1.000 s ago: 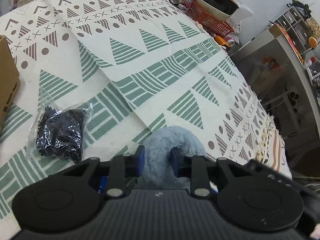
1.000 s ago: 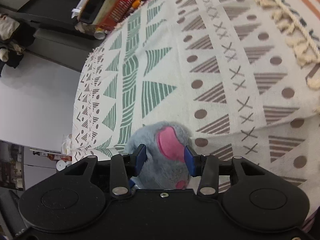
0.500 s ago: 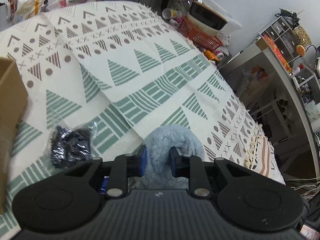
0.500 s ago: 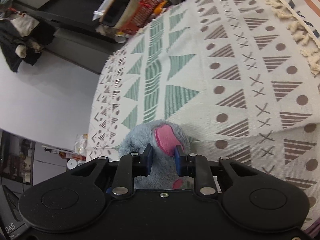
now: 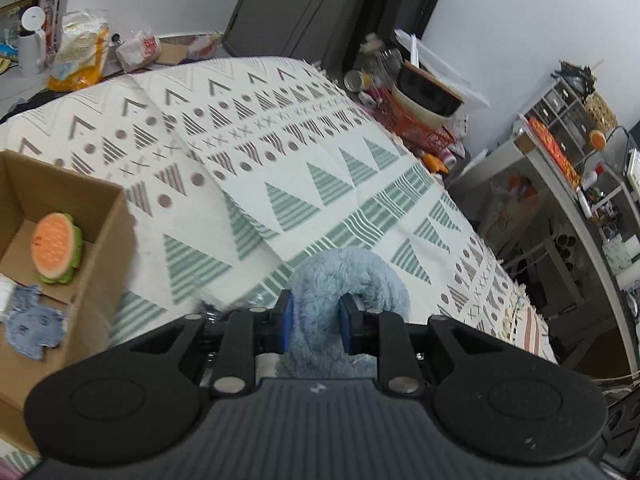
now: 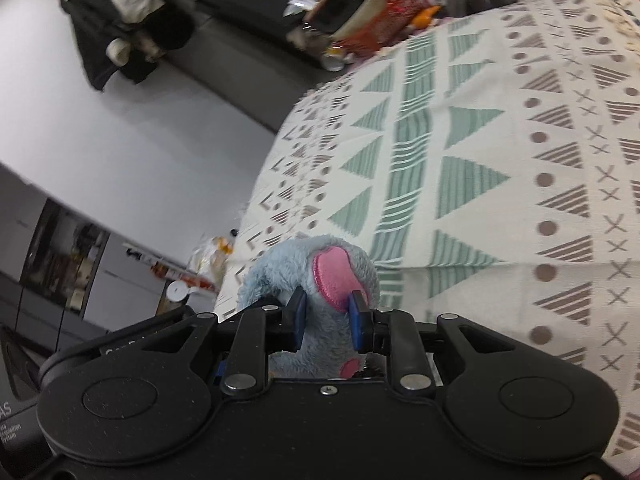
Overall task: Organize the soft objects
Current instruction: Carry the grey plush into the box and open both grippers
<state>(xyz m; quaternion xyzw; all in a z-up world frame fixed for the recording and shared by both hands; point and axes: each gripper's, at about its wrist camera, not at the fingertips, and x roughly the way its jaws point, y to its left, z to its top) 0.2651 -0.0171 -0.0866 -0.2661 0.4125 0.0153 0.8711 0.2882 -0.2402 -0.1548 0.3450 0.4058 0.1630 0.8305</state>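
Left wrist view: the left gripper is closed on a fluffy blue-grey plush toy, its curved pile pinched between blue pads above the patterned woven cloth. Left of the toy, an open cardboard box holds a round orange-faced soft piece and a frayed denim patch. Right wrist view: the right gripper is clamped on the plush toy at its pink felt ear, over the cloth.

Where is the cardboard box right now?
In the left wrist view, the cardboard box sits at the far left on the patterned cloth, left of the plush toy held in the left tongs.
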